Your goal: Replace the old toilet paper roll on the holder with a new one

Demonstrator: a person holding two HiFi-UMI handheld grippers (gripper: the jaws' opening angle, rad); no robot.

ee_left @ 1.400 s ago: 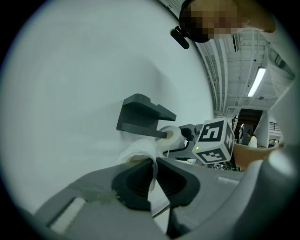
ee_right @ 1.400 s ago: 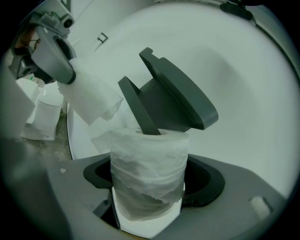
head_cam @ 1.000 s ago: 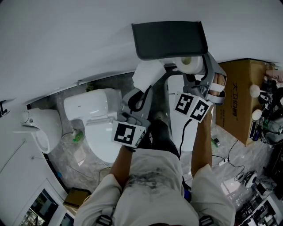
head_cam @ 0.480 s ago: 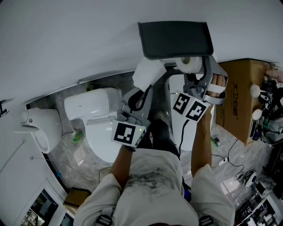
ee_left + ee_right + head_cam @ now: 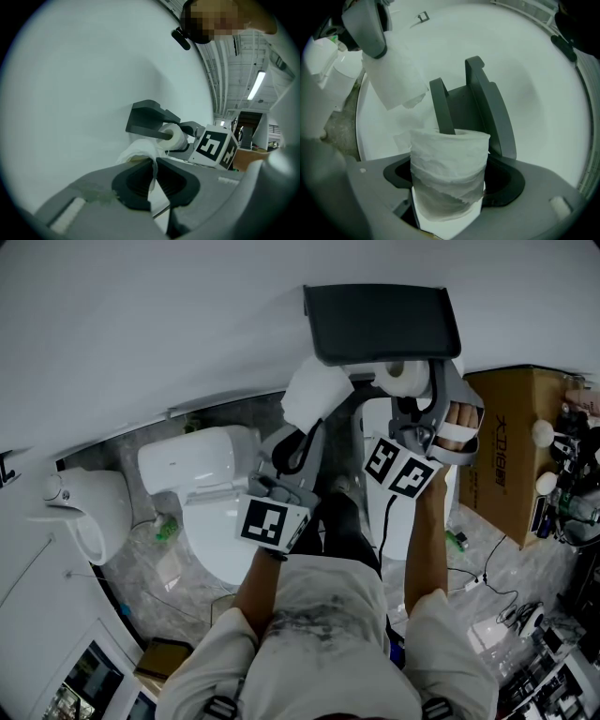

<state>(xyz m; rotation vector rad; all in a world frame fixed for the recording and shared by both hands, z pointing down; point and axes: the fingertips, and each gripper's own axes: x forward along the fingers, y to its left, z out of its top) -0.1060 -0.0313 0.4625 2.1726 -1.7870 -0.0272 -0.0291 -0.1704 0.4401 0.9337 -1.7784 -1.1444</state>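
Grey right gripper [image 5: 418,392] points about level at the holder [image 5: 380,322], jaws wide and clamped on the roll [image 5: 405,378], with the holder's bar running into its core. Left gripper [image 5: 307,427], just left of and below the holder, is pinched tight on a tissue wad [image 5: 316,393]. White wall behind the holder, with a toilet [image 5: 202,484] and box [image 5: 511,442] on the marbled floor [image 5: 169,568] below. Can't tell how deep the bar goes.
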